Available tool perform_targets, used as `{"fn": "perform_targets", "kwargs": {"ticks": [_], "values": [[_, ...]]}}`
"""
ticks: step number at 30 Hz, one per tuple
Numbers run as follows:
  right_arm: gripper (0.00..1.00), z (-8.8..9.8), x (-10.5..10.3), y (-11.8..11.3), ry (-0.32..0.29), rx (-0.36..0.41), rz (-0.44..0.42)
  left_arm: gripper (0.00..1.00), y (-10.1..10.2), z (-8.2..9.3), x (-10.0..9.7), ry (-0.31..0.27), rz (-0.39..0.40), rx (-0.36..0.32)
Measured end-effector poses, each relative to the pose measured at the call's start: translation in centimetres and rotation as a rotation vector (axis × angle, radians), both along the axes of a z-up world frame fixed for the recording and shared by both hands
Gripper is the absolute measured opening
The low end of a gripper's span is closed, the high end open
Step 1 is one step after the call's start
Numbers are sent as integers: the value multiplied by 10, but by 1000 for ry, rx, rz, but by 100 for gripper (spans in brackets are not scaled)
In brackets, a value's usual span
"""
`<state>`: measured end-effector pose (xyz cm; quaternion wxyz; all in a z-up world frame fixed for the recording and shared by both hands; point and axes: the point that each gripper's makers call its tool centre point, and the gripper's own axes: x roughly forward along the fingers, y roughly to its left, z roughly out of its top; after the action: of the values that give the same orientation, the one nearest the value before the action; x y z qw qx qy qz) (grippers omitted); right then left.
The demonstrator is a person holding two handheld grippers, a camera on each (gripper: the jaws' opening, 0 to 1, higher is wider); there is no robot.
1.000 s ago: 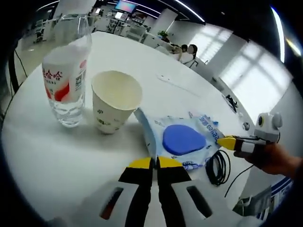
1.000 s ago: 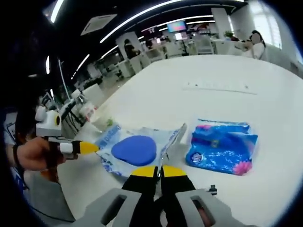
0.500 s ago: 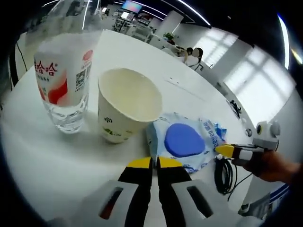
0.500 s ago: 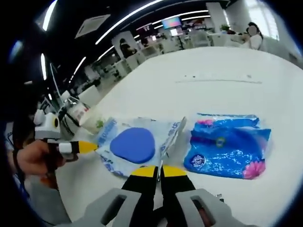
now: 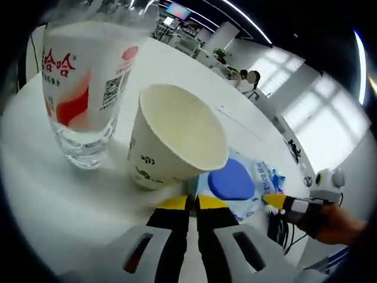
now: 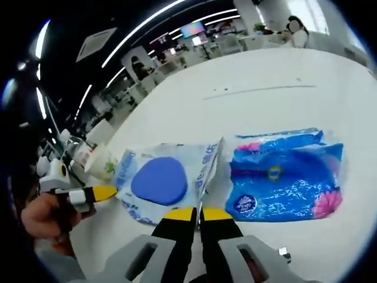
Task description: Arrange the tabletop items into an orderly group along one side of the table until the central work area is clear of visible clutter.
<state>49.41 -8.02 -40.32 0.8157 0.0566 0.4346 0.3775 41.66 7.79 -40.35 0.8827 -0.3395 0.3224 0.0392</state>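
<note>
Open-plan office space with ceiling light strips and bright windows surrounds a white round table (image 5: pixel 53 200).

Left gripper view: a clear bottle (image 5: pixel 82 88) stands at 10 o'clock, its white label carrying red Chinese characters and a QR code. Just beside it, at centre, a paper cup (image 5: pixel 177 144) shows small green print, too small to read. A clear packet with a blue pad (image 5: pixel 232 180) lies at 4 o'clock, its edge printed in blue lettering that cannot be read. The left gripper (image 5: pixel 192 203) has its yellow-tipped jaws closed on that packet's near edge.

Right gripper view: the packet (image 6: pixel 159 180) lies at centre-left, with a blue tissue pack (image 6: pixel 283 180) touching it at 3 o'clock. The right gripper (image 6: pixel 197 213) has its jaws pinched together on the packet's raised edge. The left gripper (image 6: pixel 101 193) grips the opposite edge at 9 o'clock.
</note>
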Motion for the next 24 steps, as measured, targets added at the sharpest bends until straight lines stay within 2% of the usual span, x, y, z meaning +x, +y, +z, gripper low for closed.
{"fn": "perform_targets", "kwargs": {"ticks": [5, 10, 12, 14, 15, 17, 22, 24], "values": [[0, 3, 3, 3, 23, 30, -48, 1, 1, 1, 1, -5, 13, -11], [1, 4, 7, 7, 28, 37, -57, 1, 5, 1, 4, -8, 34, -21], [1, 3, 8, 7, 48, 51, -71, 1, 6, 2, 4, -12, 45, -27], [4, 3, 5, 9, 113, 99, -106, 1, 5, 5, 4, -17, 57, -29], [7, 4, 4, 9, 120, 104, -113, 1, 5, 5, 3, -17, 57, -30], [9, 1, 9, 1, 117, 92, -121, 1, 5, 4, 4, -17, 56, -31], [12, 6, -4, -3, 121, 82, -117, 4, 6, 1, 2, -7, 76, -38], [13, 8, -7, -6, 124, 91, -127, 8, 8, 0, 1, 0, 91, -47]]}}
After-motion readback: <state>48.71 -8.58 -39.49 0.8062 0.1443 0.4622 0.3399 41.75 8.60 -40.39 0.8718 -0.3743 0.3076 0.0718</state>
